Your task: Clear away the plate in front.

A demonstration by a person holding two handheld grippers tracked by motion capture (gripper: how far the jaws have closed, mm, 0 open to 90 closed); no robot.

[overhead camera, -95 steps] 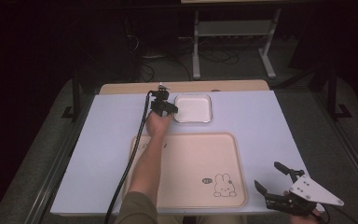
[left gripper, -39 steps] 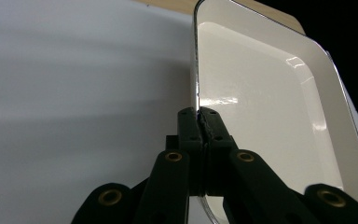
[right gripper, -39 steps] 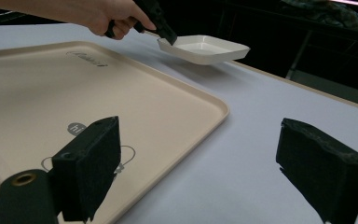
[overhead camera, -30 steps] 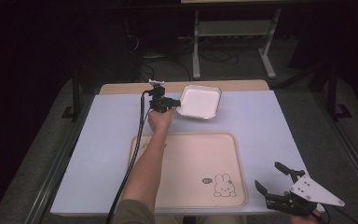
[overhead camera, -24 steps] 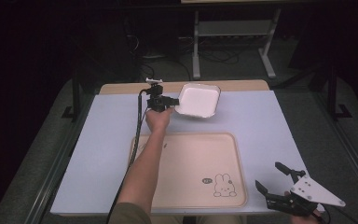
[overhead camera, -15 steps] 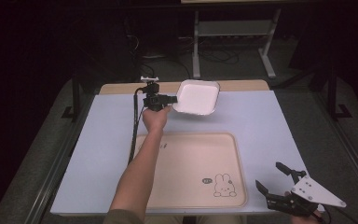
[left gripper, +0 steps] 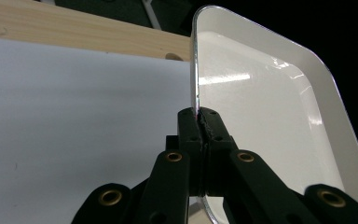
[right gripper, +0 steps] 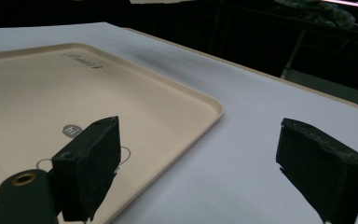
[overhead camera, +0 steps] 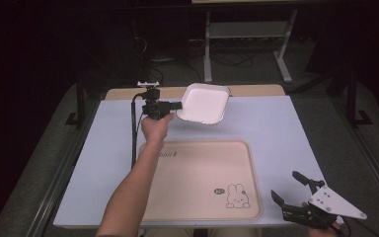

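Clearly, in the high view the left gripper (overhead camera: 173, 105) was at the far side of the desk (overhead camera: 286, 133), and its fingers were closed on the left rim of a white square dish (overhead camera: 203, 102). The dish was lifted above the desk and tilted, beyond the far edge of the beige tray (overhead camera: 197, 180), which lay flat on the near half of the desk with a small rabbit drawing (overhead camera: 235, 195) near its right corner. The right gripper (overhead camera: 290, 193) was at the near right corner of the desk, well apart from the dish, with its fingers spread wide and holding nothing.

In the left gripper view, the two black fingers (left gripper: 191, 130) met tightly on the thin rim of the dish (left gripper: 261, 112), which stood almost on its edge, its glossy inside facing right.

In the right gripper view, the fingers (right gripper: 91, 163) stood far apart, with the tray's corner (right gripper: 186, 112) and bare desk (right gripper: 242, 154) between them.
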